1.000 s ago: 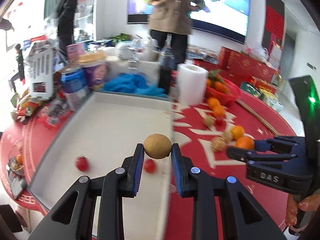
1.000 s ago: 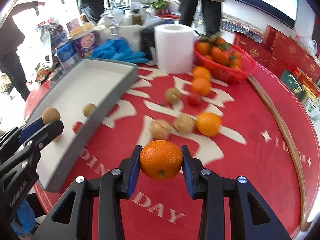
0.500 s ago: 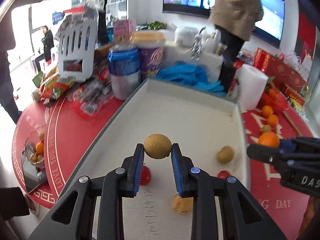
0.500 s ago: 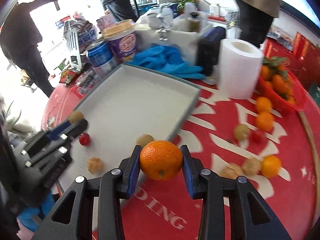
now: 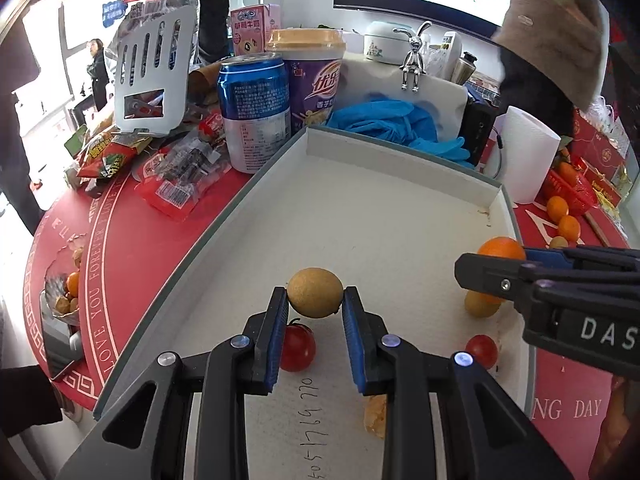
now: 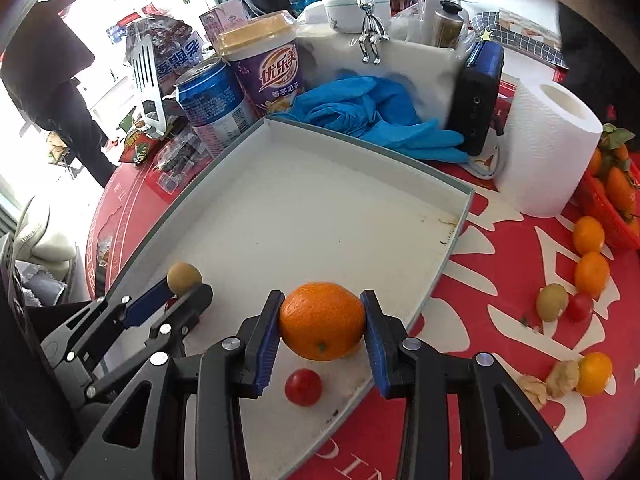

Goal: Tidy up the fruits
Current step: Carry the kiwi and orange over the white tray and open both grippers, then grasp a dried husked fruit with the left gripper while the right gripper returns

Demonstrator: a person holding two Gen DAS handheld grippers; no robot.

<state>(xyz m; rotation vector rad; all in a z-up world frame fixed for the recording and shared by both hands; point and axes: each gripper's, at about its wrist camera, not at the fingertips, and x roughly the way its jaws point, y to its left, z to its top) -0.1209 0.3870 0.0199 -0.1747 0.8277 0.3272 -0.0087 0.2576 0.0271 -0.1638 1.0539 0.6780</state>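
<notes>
Both loads carried over the near end of the grey tray [image 5: 256, 184]. Left gripper [image 5: 315, 322] clamped on a brown kiwi [image 5: 315, 292], long axis crosswise between the pads; a cherry tomato [image 5: 298, 346] directly beneath at about 7 o'clock from the kiwi. Right gripper [image 6: 322, 338] clamped on an orange [image 6: 322, 321], with a second tomato [image 6: 303, 386] just below at 6 o'clock. Bare tray floor open toward 12 o'clock for both. Probably best to release forward, clear of the tomatoes. Loose fruit [image 6: 588, 236] left on the red cloth at 3 o'clock, nearer the right gripper.
</notes>
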